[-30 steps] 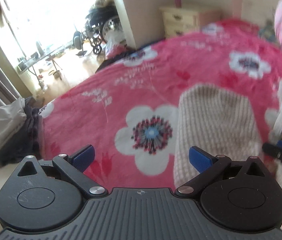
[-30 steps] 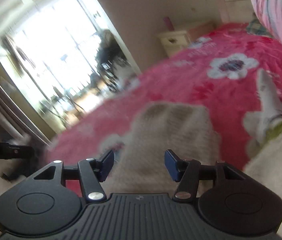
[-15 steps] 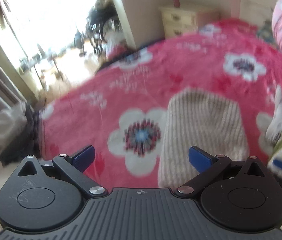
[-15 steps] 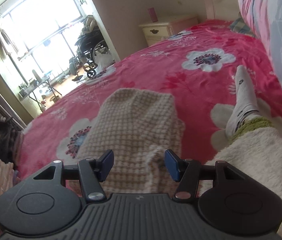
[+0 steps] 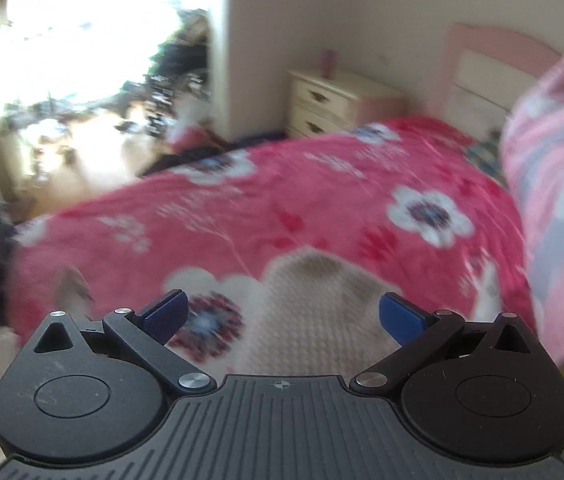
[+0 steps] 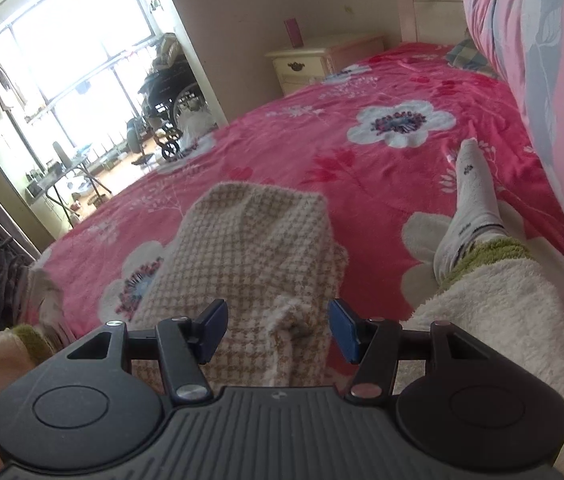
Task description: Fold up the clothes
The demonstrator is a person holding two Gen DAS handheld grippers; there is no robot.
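Note:
A cream and beige checked knit garment (image 6: 258, 240) lies folded on the red flowered bedspread (image 6: 322, 152). Its near edge bunches up between the blue fingers of my right gripper (image 6: 278, 326), which stands open just above it; the pads do not press on the cloth. In the blurred left wrist view the same garment (image 5: 314, 312) lies ahead of my left gripper (image 5: 282, 314), whose jaws are wide open with nothing held.
A person's leg in a white sock (image 6: 472, 200) and a fleecy cream trouser leg (image 6: 502, 304) rests to the right of the garment. A pink quilt (image 6: 542, 60) rises along the right. A nightstand (image 6: 322, 60) stands beyond the bed, a wheelchair (image 6: 166, 96) by the window.
The left view has swung and lifted, showing more of the far wall and headboard. The right gripper has come nearer over the garment's near edge. Both jaw gaps look unchanged.

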